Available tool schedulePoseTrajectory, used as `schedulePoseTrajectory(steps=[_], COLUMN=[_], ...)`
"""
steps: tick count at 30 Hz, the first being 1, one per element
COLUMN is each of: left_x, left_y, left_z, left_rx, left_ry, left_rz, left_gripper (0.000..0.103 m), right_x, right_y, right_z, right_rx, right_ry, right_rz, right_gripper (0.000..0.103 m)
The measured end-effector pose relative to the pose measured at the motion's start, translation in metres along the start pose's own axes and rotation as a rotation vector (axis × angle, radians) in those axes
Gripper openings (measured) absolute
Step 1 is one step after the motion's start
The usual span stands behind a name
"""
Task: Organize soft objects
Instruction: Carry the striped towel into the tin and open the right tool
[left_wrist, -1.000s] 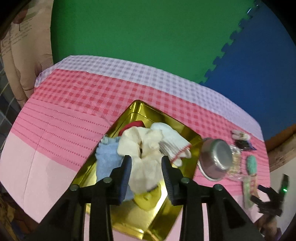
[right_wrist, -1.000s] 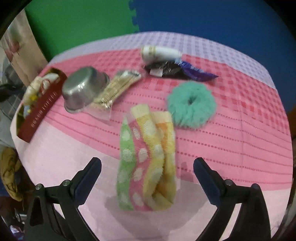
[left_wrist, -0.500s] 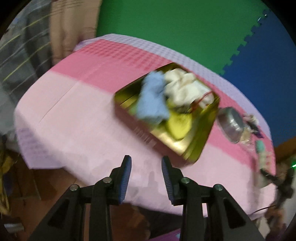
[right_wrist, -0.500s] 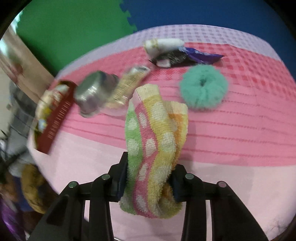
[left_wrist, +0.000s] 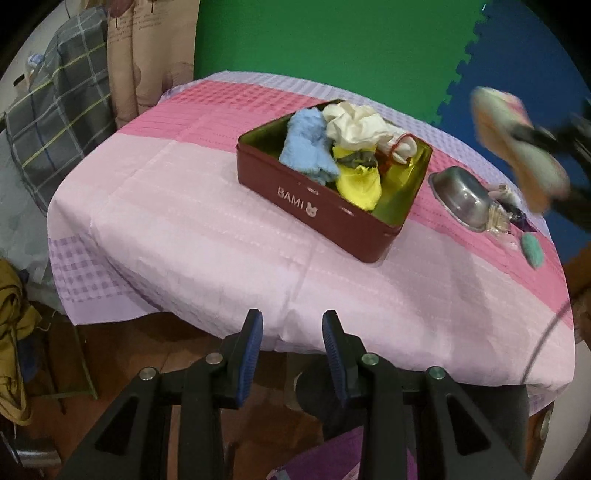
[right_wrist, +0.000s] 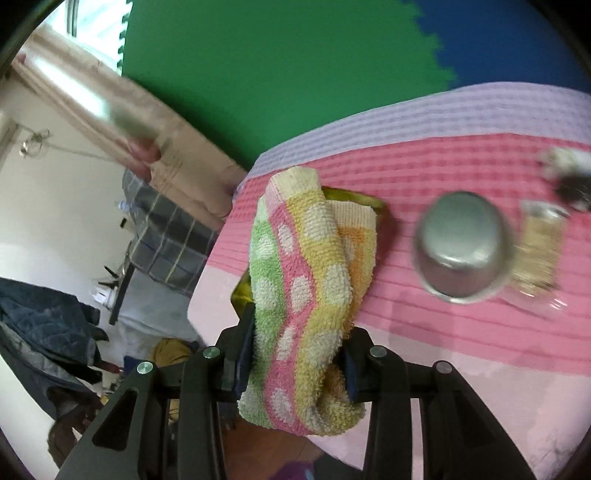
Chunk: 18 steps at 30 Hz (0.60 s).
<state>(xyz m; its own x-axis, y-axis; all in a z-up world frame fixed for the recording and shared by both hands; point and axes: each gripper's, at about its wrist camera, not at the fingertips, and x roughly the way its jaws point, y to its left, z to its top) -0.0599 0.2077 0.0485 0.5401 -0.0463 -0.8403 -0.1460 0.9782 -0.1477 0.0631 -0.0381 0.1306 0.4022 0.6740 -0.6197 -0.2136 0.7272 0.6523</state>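
Observation:
A dark red tin (left_wrist: 325, 210) with a gold inside stands on the pink cloth table; it holds a blue cloth (left_wrist: 308, 149), a white cloth (left_wrist: 356, 125) and a yellow cloth (left_wrist: 358, 184). My left gripper (left_wrist: 291, 332) is empty, its jaws a small gap apart, off the table's near edge. My right gripper (right_wrist: 297, 347) is shut on a folded striped, dotted towel (right_wrist: 306, 291), held in the air; the towel shows blurred in the left wrist view (left_wrist: 517, 147). The tin's gold rim (right_wrist: 365, 199) peeks out behind the towel. A teal scrunchie (left_wrist: 532, 251) lies at the right.
An upturned steel bowl (left_wrist: 461, 199) (right_wrist: 463, 251) lies right of the tin, beside a clear packet (right_wrist: 535, 254) and a dark wrapper (right_wrist: 572, 184). A checked blanket (left_wrist: 51, 118) and clothes are left of the table. Green and blue foam mats form the back wall.
My right gripper closed on the towel, lifted it and swung left toward the tin. My left gripper let go of the white cloth in the tin and pulled back past the table's edge.

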Motion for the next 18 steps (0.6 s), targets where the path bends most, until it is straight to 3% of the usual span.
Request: schedulePoseTrajectory(steps=[7, 14, 18], left_x=[-0.017, -0.013, -0.020], left_y=[0.001, 0.008, 0.016], left_z=[0.006, 0.010, 0.013], left_rx=[0.038, 0.031, 0.003], left_ry=[-0.077, -0.028, -0.059], left_rz=[0.035, 0.035, 0.029], left_gripper=[0.034, 0.034, 0.034], right_x=[0.081, 0.121, 0.139], right_y=[0.015, 0.012, 0.012], right_z=[0.014, 0.021, 0.022], right_rx=[0.066, 0.121, 0.135], right_ry=[0.048, 0.040, 0.043], right_rz=[-0.064, -0.139, -0.182], right_gripper=[0.036, 0.037, 0.037])
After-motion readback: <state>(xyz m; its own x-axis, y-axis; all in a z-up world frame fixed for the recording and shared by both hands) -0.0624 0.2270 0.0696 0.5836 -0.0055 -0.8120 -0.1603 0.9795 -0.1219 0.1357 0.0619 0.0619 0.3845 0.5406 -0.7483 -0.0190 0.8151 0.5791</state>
